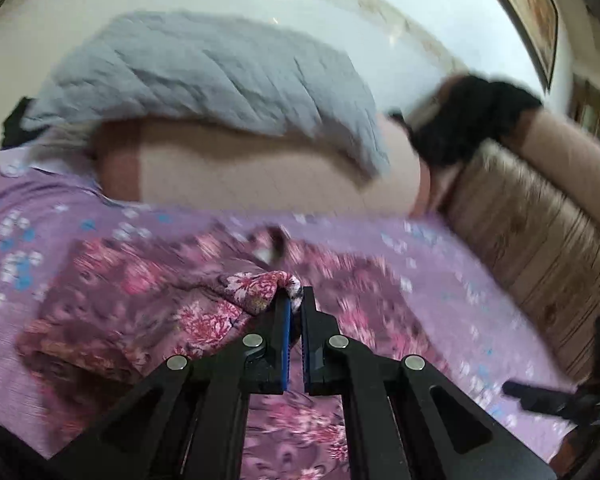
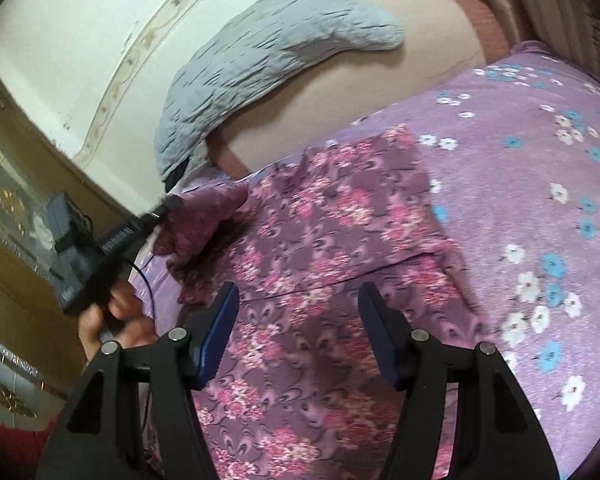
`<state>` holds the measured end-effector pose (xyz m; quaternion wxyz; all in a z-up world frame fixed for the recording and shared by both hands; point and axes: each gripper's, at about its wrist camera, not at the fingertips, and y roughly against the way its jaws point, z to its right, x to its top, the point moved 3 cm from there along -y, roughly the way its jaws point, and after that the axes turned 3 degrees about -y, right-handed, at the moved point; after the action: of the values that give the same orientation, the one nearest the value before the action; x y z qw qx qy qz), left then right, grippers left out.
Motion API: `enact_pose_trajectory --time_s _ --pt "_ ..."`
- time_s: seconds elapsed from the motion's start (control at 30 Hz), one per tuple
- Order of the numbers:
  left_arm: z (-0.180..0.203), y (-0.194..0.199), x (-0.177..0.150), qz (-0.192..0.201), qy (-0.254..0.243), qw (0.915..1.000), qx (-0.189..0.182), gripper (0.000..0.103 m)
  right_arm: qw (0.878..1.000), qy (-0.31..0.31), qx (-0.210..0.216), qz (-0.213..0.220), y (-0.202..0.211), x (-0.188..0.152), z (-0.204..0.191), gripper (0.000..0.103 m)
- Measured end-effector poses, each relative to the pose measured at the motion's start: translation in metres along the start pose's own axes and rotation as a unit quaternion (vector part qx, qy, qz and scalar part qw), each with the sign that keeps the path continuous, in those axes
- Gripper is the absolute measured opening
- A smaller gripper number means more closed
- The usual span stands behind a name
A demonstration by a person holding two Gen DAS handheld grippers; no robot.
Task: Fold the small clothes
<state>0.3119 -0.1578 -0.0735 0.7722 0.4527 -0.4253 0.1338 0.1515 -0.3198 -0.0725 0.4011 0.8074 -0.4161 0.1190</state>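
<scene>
Mid-fold on the flowery little garment

The left gripper (image 1: 296, 300) has its jaws pinching a corner of the floral garment (image 2: 332, 216), which is spread mid-frame on the purple bedsheet (image 2: 540, 184). The right gripper (image 2: 298, 332) hovers over it, jaws spread wide. I'd carry that corner straight across, low, and line up the edges before letting go.

Both wrist views look close down over the floral garment (image 1: 148, 304) (image 2: 320, 248) — opposite sides.
</scene>
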Motion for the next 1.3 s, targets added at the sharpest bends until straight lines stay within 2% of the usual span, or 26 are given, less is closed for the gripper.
enact_pose_trajectory --time_s 0.17,0.27,0.37,0.5,0.63,0.73,0.87,1.0,1.1,1.17,1.23,1.27,1.3 --pt "0.019 -0.058 -0.039 -0.075 -0.041 0.996 0.026 0.005 1.0 -0.014 -0.015 0.001 -0.005 0.01 0.02 0.063" --pt "0.014 -0.061 -0.058 -0.104 -0.039 0.9937 0.013 0.013 1.0 -0.014 -0.025 -0.007 -0.013 0.013 0.023 0.063" --pt "0.009 -0.041 -0.067 -0.106 -0.039 0.9935 0.011 0.028 0.999 -0.007 -0.028 -0.014 -0.024 0.014 0.019 0.064" --pt "-0.017 0.013 -0.075 -0.078 -0.03 0.995 0.054 0.05 0.999 0.028 -0.037 -0.025 -0.05 0.017 0.0 0.068" --pt "-0.068 0.052 -0.08 -0.053 0.017 0.989 0.137 0.05 0.993 0.096 -0.047 -0.045 -0.085 0.017 -0.032 0.068" --pt "-0.111 0.071 -0.08 -0.046 0.058 0.9811 0.179 0.05 0.983 0.164 -0.055 -0.057 -0.109 0.013 -0.058 0.069" --pt "-0.151 0.075 -0.078 -0.055 0.074 0.9736 0.209 0.05 0.956 0.279 -0.058 -0.065 -0.137 -0.002 -0.093 0.073" --pt "-0.171 0.062 -0.073 -0.068 0.082 0.9735 0.202 0.05 0.926 0.369 -0.024 -0.078 -0.157 -0.023 -0.123 0.078" --pt "-0.176 0.051 -0.076 -0.083 0.079 0.9722 0.204 0.05 0.905 0.414 -0.044 -0.086 -0.181 -0.036 -0.136 0.079" --pt "-0.177 0.046 -0.081 -0.093 0.08 0.972 0.201 0.05 0.901 0.42 -0.055 -0.096 -0.195 -0.04 -0.136 0.079" --pt "-0.177 0.039 -0.087 -0.103 0.078 0.9698 0.207 0.05 0.9 0.416 -0.077 -0.107 -0.208 -0.039 -0.128 0.075" --pt "-0.178 0.034 -0.09 -0.109 0.076 0.9681 0.212 0.052 0.902 0.407 -0.093 -0.115 -0.214 -0.037 -0.122 0.058" --pt "-0.179 0.032 -0.093 -0.109 0.075 0.9672 0.217 0.052 0.909 0.387 -0.092 -0.121 -0.216 -0.033 -0.116 0.041"
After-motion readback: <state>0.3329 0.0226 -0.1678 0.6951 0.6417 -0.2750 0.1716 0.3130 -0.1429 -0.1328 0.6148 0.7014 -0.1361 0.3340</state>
